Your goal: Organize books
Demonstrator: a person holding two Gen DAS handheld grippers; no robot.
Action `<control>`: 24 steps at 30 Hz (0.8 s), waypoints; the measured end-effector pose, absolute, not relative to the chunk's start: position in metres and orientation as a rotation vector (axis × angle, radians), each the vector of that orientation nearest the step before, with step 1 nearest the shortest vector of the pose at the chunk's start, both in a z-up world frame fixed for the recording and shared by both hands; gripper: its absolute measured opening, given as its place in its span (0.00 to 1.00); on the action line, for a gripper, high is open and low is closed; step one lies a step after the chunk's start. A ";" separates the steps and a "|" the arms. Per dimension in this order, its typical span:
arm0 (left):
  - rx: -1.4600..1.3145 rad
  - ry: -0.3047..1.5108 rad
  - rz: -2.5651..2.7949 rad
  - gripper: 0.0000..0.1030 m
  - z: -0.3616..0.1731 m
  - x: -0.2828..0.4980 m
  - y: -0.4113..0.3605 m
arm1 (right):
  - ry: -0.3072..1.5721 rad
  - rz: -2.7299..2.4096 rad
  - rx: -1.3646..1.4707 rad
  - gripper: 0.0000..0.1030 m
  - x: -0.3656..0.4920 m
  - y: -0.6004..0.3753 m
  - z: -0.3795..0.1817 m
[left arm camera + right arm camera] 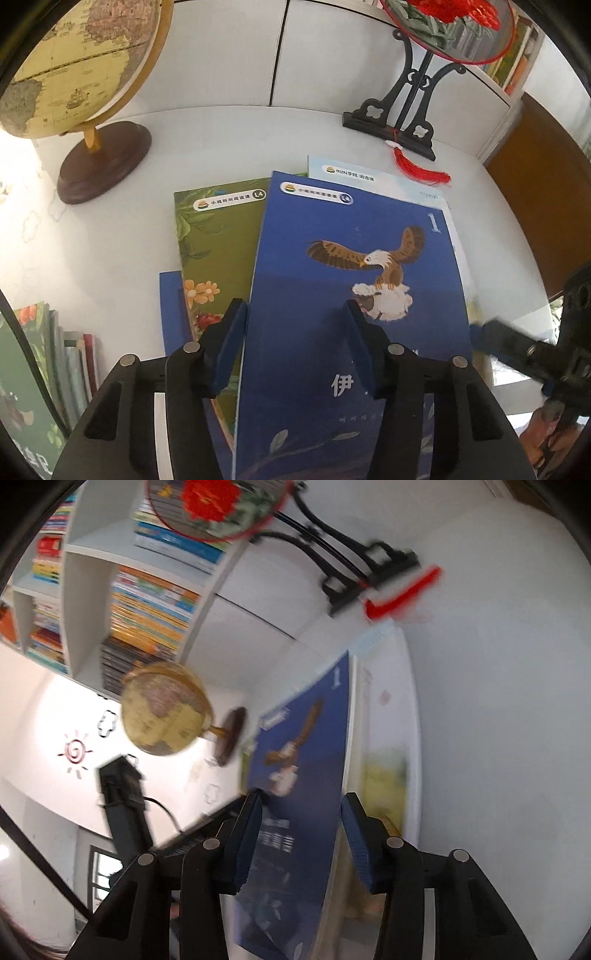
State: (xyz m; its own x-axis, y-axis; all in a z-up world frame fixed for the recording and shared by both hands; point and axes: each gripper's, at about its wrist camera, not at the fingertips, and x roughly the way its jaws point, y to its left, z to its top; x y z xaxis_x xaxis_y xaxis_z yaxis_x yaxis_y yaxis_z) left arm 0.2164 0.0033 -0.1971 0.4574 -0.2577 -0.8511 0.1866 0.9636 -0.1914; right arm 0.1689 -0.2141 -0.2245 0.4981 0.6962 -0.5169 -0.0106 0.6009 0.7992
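Left tongs (295,339) parted over blue eagle book (354,280) marked "1", right tongs (301,834) parted likewise.

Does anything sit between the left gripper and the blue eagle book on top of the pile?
Nothing visible does. The left gripper hangs directly over the blue eagle book, which lies uncovered on top of the green book.

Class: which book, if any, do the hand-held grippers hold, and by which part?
It cannot be told: the blue eagle book lies between both grippers' fingers, but no pad clearly presses it.
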 end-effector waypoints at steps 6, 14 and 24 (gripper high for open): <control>-0.067 1.061 -0.279 0.49 -0.196 0.216 0.000 | 1.003 0.489 0.921 0.43 0.147 -0.219 -0.238; -0.066 1.060 -0.284 0.49 -0.195 0.207 -0.001 | 1.065 0.493 0.901 0.43 0.133 -0.213 -0.233; -0.042 1.108 -0.297 0.49 -0.193 0.180 -0.002 | 1.094 0.389 0.698 0.42 0.121 -0.199 -0.220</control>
